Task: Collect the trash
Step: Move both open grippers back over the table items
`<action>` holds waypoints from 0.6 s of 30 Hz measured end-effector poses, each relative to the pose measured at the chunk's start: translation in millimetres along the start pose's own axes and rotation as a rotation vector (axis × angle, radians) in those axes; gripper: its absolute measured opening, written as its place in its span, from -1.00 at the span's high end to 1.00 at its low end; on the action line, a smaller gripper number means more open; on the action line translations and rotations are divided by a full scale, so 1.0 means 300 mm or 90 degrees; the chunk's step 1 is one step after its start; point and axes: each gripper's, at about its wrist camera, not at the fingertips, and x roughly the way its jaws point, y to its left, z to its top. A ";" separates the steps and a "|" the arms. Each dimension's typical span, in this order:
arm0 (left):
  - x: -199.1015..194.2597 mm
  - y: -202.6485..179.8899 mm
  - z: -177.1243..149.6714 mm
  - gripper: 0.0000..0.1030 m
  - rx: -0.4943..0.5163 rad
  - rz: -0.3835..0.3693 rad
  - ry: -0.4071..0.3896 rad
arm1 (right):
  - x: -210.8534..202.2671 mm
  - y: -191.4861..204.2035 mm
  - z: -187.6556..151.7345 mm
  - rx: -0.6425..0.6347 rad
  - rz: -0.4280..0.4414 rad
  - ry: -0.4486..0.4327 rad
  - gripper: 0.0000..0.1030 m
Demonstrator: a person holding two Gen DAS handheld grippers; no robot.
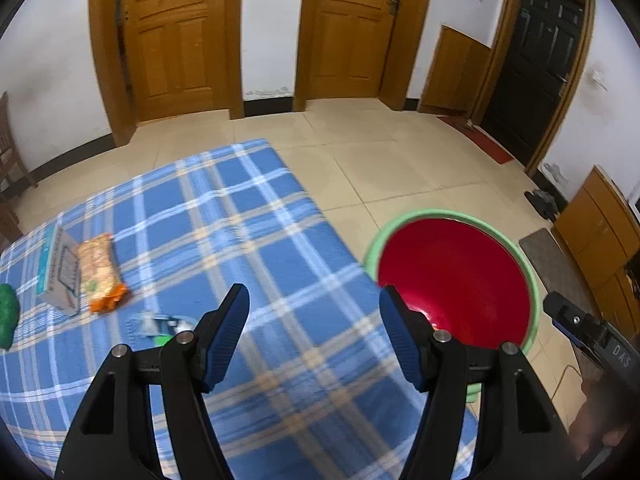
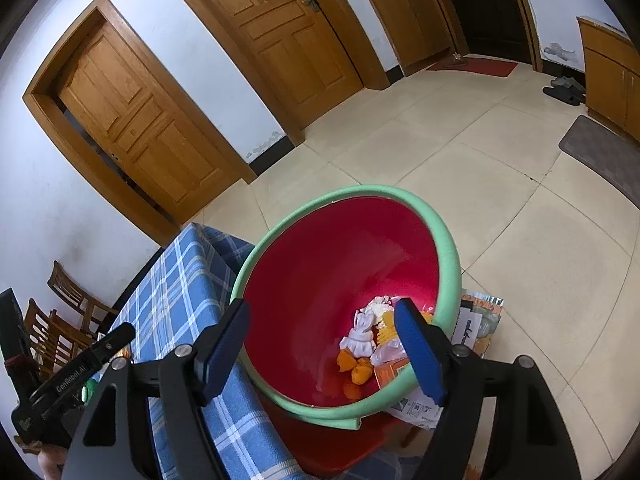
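A red basin with a green rim [image 2: 448,248] stands beside the table and holds white wrappers [image 2: 366,334] and orange peel [image 2: 352,364]. My right gripper [image 2: 322,350] hangs open over it, nothing between its fingers. My left gripper [image 1: 314,332] is open and empty above the blue plaid tablecloth [image 1: 224,220], with the basin [image 1: 456,280] to its right. On the cloth at the left lie an orange snack packet [image 1: 98,270], a flat grey box [image 1: 58,274], a green object [image 1: 8,316] and a small crumpled wrapper [image 1: 160,326].
Paper packets [image 2: 476,328] lie on the floor behind the basin, which rests on a red stool [image 2: 340,448]. Wooden chairs [image 2: 60,320] stand at the left wall. The other gripper [image 1: 588,336] shows at the right edge. Tiled floor stretches to wooden doors [image 1: 176,36], mats [image 2: 604,152] and slippers [image 2: 564,90].
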 end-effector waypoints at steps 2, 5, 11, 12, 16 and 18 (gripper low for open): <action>-0.006 0.036 0.000 -0.31 -0.007 0.008 -0.003 | 0.005 0.005 0.000 -0.004 -0.002 0.004 -0.50; -0.013 0.087 0.001 -0.31 -0.020 0.022 -0.007 | 0.012 0.018 -0.009 -0.009 -0.004 0.010 -0.50; -0.028 0.208 -0.004 -0.31 -0.057 0.044 -0.015 | 0.019 0.054 -0.023 -0.021 -0.005 0.017 -0.50; -0.031 0.234 -0.006 -0.31 -0.065 0.048 -0.018 | 0.019 0.061 -0.025 -0.024 -0.007 0.018 -0.50; -0.040 0.320 -0.009 -0.31 -0.090 0.062 -0.023 | 0.030 0.093 -0.028 -0.034 -0.016 0.026 -0.51; -0.048 0.364 -0.013 -0.31 -0.103 0.069 -0.027 | 0.035 0.108 -0.031 -0.038 -0.019 0.029 -0.51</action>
